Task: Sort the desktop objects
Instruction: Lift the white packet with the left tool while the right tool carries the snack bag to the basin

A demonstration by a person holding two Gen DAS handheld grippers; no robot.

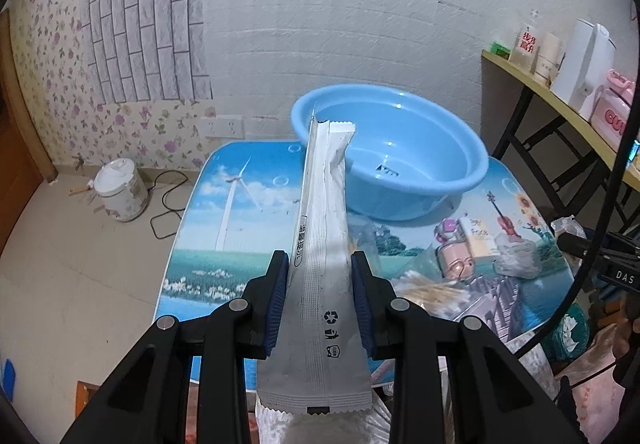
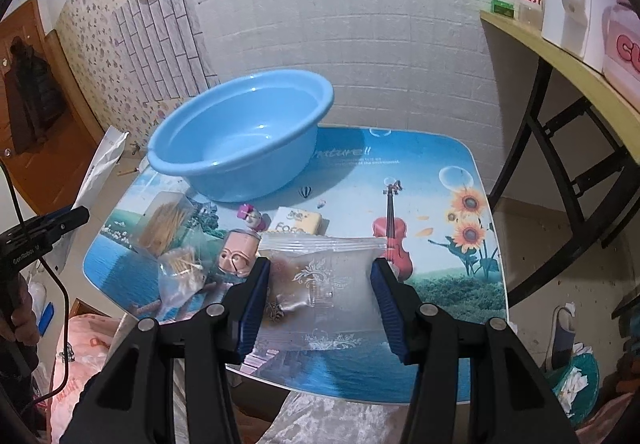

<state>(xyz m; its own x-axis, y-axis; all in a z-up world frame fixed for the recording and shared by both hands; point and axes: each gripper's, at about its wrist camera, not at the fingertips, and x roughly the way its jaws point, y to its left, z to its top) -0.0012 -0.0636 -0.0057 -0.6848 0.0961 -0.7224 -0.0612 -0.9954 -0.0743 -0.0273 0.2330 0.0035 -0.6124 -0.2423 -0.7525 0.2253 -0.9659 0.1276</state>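
Basin (image 2: 240, 136): blue and empty at the bench's (image 2: 440, 180) far edge; I judge it the drop spot for sorted things.
Sachet (image 1: 324, 244): long white packet held lifted, its tip toward the basin rim.
Left tongs (image 1: 320, 300): pinching the sachet at mid-length, so it stands stiff.
Clear packet (image 2: 320, 284): lifted above the near bench edge.
Right tongs (image 2: 320, 304): clamped on its two side edges, keeping it flat.
Leftovers: cotton swabs (image 2: 180, 268), small pink jar (image 2: 238, 252), soap box (image 2: 296, 222) lying near the basin.
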